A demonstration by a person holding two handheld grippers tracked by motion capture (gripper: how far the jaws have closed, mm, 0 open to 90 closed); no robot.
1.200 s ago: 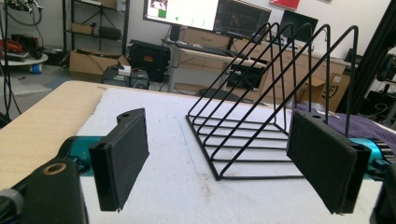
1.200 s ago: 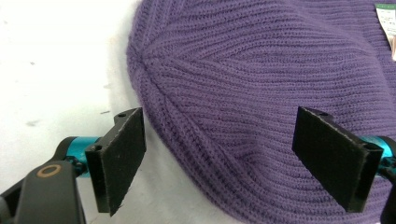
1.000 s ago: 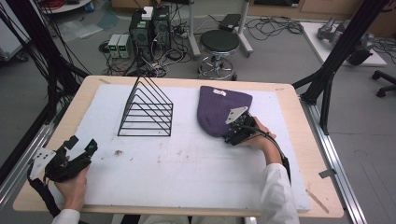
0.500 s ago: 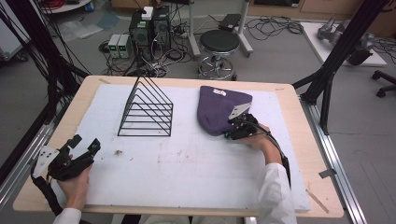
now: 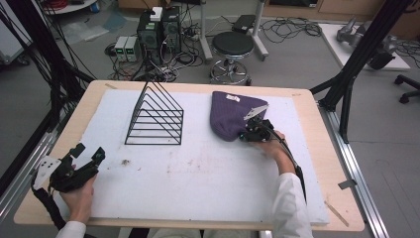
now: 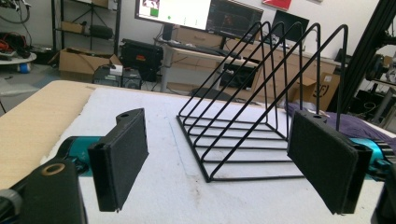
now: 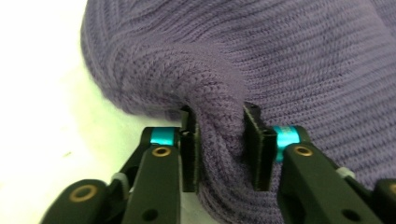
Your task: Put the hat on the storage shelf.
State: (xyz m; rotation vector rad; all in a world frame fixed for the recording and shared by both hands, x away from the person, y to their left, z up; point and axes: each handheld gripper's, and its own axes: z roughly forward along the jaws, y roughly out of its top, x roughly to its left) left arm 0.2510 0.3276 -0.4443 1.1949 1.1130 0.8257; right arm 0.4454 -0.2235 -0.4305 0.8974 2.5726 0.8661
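Right hand-held gripper (image 7: 218, 140): just clenched on purple knit hat (image 5: 230, 116) fold, apparently its near edge | left hand-held gripper (image 6: 224, 163): released, held near-left on desk (image 5: 317, 129)

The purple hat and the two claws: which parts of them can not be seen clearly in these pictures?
- Purple hat, right gripper view: cut off by the picture's edges; a fold sits pinched in the right claw.
- Hat's white label, high view: too small to read.
- Hat's near edge, high view: hidden behind the right claw.
- Left claw, left gripper view: open; its body is cut off at the bottom.
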